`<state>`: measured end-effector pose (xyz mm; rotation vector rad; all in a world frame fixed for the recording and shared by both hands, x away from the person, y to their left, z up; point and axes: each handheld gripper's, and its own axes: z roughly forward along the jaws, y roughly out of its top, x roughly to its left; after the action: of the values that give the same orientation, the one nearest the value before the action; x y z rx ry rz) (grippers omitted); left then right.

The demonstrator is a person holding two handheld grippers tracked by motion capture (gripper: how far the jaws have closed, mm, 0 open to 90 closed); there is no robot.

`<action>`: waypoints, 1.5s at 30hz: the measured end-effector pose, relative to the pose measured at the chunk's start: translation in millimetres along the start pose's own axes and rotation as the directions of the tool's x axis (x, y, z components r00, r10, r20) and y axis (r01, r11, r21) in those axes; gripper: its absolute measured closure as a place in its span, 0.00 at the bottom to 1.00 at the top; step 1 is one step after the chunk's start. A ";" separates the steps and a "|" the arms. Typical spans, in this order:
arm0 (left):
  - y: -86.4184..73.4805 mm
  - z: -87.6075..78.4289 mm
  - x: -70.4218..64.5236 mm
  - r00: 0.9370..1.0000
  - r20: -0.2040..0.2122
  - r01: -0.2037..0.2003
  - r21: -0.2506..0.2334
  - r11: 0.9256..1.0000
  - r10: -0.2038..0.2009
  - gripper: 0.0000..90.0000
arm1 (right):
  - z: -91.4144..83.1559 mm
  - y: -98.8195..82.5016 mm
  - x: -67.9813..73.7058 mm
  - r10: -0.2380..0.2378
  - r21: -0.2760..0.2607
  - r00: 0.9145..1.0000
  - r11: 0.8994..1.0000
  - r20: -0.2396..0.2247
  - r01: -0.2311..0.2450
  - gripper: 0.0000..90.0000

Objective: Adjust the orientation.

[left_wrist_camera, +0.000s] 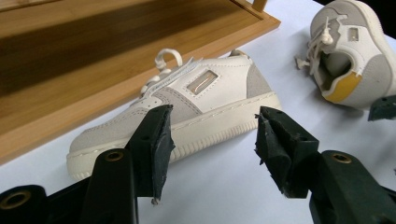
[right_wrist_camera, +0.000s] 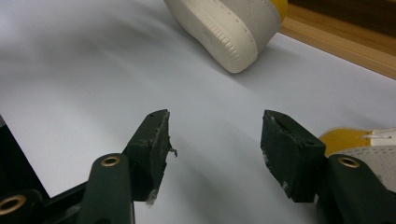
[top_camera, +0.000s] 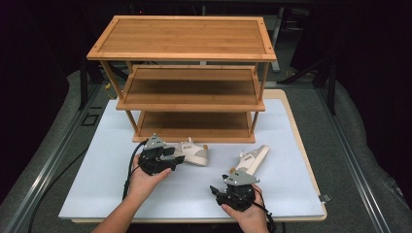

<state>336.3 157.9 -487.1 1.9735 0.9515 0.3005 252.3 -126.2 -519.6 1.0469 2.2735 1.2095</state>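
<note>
Two small pale shoes lie on the white table [top_camera: 291,194] before the wooden shelf rack [top_camera: 187,77]. The left shoe [left_wrist_camera: 187,107] lies just ahead of the left claw [left_wrist_camera: 212,140], whose jaws stand wide and empty. The right claw [right_wrist_camera: 215,140] is likewise wide, empty, with the right shoe [top_camera: 252,160] just beside it. Judged light, soft in the upper, firmer at the sole; grip across heel collar or sole edge.
</note>
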 end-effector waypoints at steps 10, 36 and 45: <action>-18.9 -9.1 -2.0 0.999 0.036 0.016 0.019 1.000 -0.016 0.52 | 0.0 0.2 0.1 0.004 0.001 1.000 1.000 0.000 -0.004 0.47; -17.4 1.0 -26.1 0.990 -0.137 0.025 -0.010 1.000 -0.026 0.29 | -1.0 0.6 1.6 -0.003 0.000 1.000 1.000 -0.002 0.003 0.46; -15.5 15.8 -19.0 0.988 -0.145 0.050 0.028 0.998 -0.045 0.27 | -3.1 0.1 -0.6 0.002 -0.005 1.000 1.000 0.000 -0.002 0.46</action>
<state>324.1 139.0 -505.8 1.9754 1.0996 0.4078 250.8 -128.4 -517.8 1.0476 2.2692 1.2153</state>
